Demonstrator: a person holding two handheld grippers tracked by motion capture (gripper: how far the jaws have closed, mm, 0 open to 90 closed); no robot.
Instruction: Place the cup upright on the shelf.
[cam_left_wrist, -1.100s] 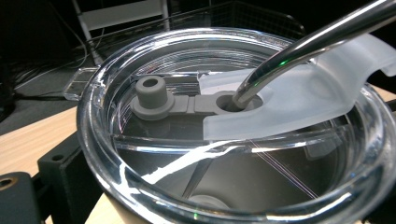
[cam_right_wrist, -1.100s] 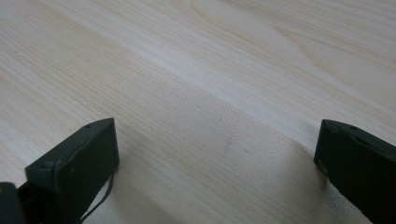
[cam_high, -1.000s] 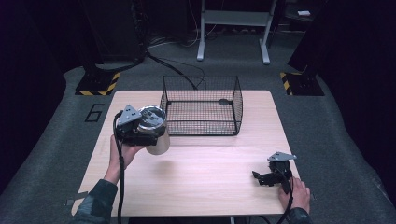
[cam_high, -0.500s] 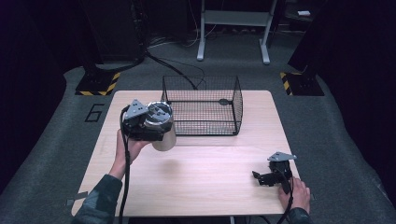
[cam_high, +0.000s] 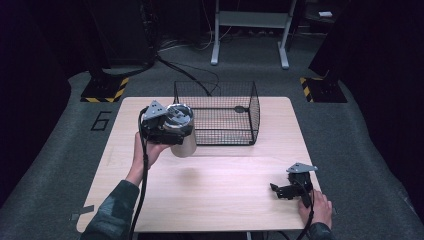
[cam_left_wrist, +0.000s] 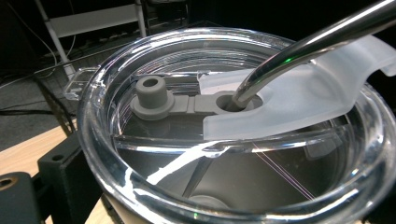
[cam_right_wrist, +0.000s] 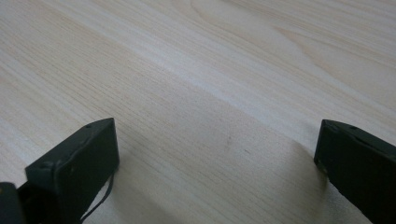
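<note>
My left gripper (cam_high: 172, 131) is shut on a steel tumbler (cam_high: 183, 145) and holds it in the air just left of the black wire basket (cam_high: 223, 136). In the left gripper view the tumbler's clear lid (cam_left_wrist: 154, 154) is very close, with a grey stopper (cam_left_wrist: 152, 91) and a metal straw (cam_left_wrist: 303, 44) through a frosted tab. My right gripper (cam_high: 281, 190) rests on the wooden table (cam_high: 220, 200) at the front right. Its jaws stand wide apart over bare wood (cam_right_wrist: 217, 140), and it holds nothing.
The basket stands open-topped at the table's back middle, with a small dark object (cam_high: 240, 108) inside. Dark floor surrounds the table, with a metal stand (cam_high: 250, 30) and yellow-black striped feet (cam_high: 105, 90) beyond the far edge.
My left gripper has carried the tumbler to the right and a little farther back, closer to the basket's left wall. The right gripper has stayed put.
</note>
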